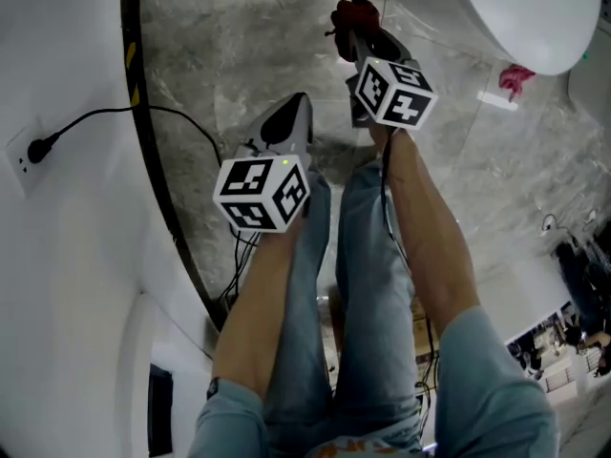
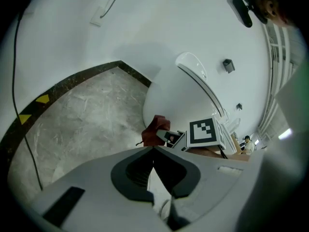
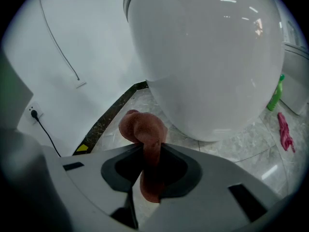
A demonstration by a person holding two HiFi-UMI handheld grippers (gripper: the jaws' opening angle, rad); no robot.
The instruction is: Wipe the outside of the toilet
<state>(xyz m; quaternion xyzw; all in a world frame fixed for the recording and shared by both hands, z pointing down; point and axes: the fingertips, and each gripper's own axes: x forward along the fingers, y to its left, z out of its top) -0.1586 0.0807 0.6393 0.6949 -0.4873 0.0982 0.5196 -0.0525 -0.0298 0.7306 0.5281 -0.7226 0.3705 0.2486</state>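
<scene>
Toilet (image 1: 520,8), one only, fills the top right corner of the head view, its white rounded bowl above the grey marbled floor (image 1: 220,55). At the far left we see one plug (image 1: 38,149) in a wall socket, its cable trailing towards the floor's dark edge strip (image 1: 153,151). We hold two grippers. Next comes the left gripper (image 1: 291,113), well apart from the bowl; its own view shows its jaws brought together with nothing between them. To its right, the right gripper (image 1: 368,41) has its jaws clamped on one red cloth (image 3: 142,129), which bulges beyond the tips. That cloth sits close beside the bowl's lower curve; we cannot tell whether it touches. Further right, one pink cloth (image 3: 285,132) lies on the floor, and one green bottle (image 3: 275,93) stands past it.
</scene>
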